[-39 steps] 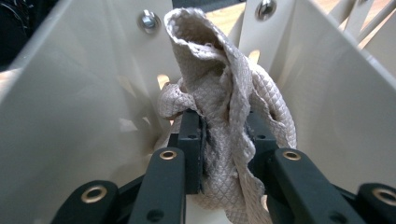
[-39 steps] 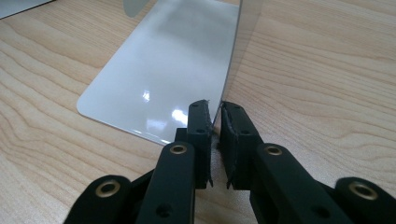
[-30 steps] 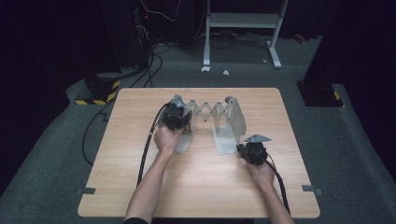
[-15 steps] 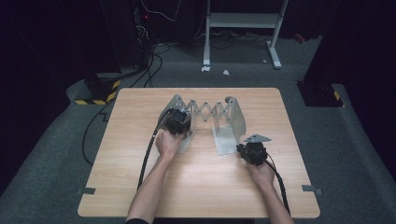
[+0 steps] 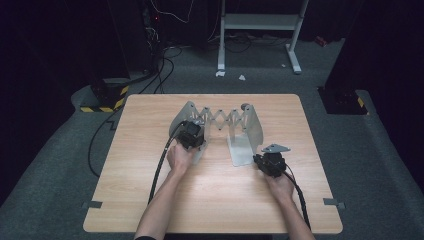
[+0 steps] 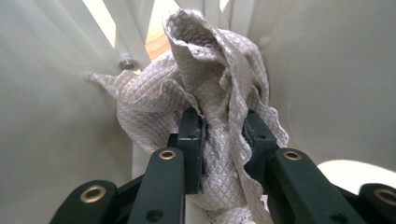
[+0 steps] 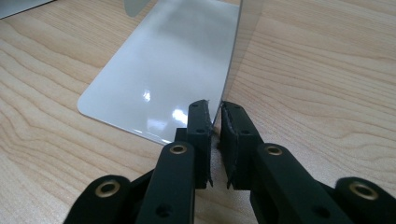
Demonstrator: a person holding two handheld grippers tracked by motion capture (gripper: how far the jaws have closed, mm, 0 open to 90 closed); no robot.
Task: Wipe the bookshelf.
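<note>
Cloth (image 6: 219, 116) pinched between left gripper (image 6: 223, 133) fingers; right gripper (image 7: 215, 119) fingers clamp rack plate (image 7: 173, 65) edge

The left gripper (image 6: 223, 140) pinches a crumpled, quilted grey cloth (image 6: 205, 93) between its black jaws. The cloth is pressed against the pale metal rack (image 6: 56, 116), whose slats cross above, with the desk (image 6: 156, 44) glimpsed behind.

The high view is dim around its edges, the floor and background nearly black; light falls from above onto the wooden table (image 5: 210, 200), which is evenly bright; shadows there are short and soft; the picture is slightly soft overall. In the left gripper view pale metal walls are washed out and blurred. In the right gripper view the metal plate (image 7: 168, 70) shows 2 small glare spots; its far end is hazy.
</note>
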